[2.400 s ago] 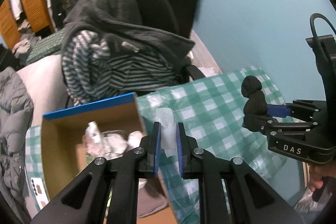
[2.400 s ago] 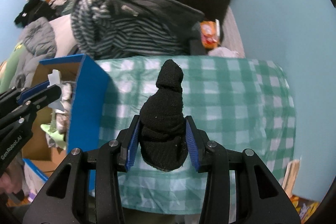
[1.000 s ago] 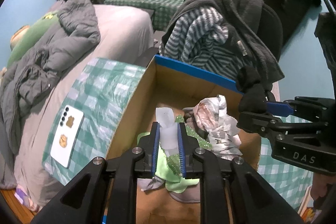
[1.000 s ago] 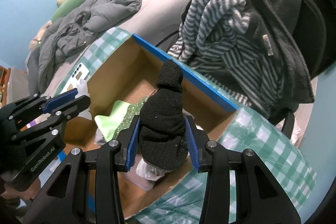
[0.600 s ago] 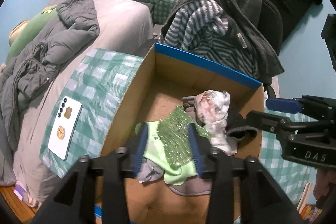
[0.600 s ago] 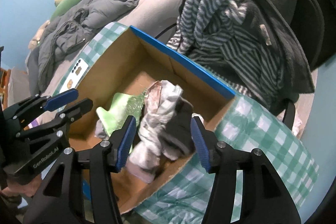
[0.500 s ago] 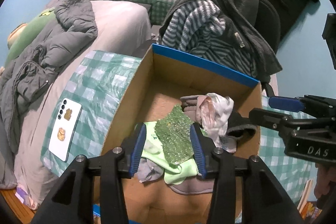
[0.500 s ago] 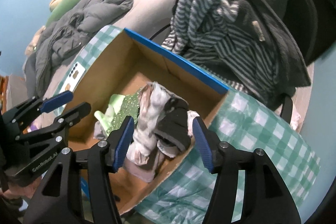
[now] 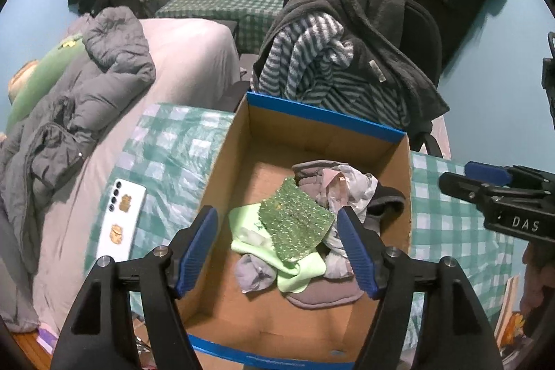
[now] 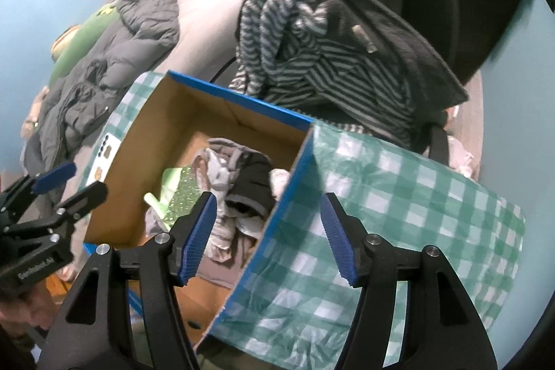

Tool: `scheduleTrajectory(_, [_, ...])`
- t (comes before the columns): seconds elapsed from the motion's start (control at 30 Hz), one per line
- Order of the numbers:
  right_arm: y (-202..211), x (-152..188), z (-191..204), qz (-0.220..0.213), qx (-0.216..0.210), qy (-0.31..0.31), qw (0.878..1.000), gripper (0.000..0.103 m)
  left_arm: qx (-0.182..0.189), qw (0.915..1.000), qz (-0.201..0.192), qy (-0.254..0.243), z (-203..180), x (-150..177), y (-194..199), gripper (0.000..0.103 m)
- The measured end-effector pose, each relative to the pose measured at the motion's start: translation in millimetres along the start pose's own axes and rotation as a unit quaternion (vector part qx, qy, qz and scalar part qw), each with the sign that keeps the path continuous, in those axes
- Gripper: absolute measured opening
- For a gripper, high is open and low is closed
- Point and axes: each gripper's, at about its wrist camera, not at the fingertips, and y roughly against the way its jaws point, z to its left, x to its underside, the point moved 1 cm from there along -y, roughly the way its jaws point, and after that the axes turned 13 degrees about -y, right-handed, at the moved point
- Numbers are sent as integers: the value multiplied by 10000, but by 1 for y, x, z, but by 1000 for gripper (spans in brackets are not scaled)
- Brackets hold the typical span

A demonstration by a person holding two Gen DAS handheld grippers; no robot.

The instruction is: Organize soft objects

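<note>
At frame left I see a white phone (image 9: 119,221) near the tablecloth's edge. My left gripper (image 9: 277,247) is spreading wide, empty, above the cardboard box (image 9: 322,123) holding the pile of soft objects (image 9: 301,224). My right gripper (image 10: 265,236), marked "DAS", is opening, empty, straddling the box's blue-edged wall.

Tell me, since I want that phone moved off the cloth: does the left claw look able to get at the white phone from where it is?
Probably yes. The left claw, empty and opening, hangs over the cardboard box; the white phone lies uncovered on the checked cloth beside it.
</note>
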Motion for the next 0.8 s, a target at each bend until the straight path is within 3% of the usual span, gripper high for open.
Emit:
scheduleTrajectory(0.37, [8, 5, -33, -102, 183, -325, 9993, 62, -275, 9996, 90, 18, 9, 2, 2, 72])
scheduleTrajectory(0.8, [15, 6, -40, -99, 14, -405, 9991, 62, -284, 9994, 207, 63, 5, 6, 0, 72])
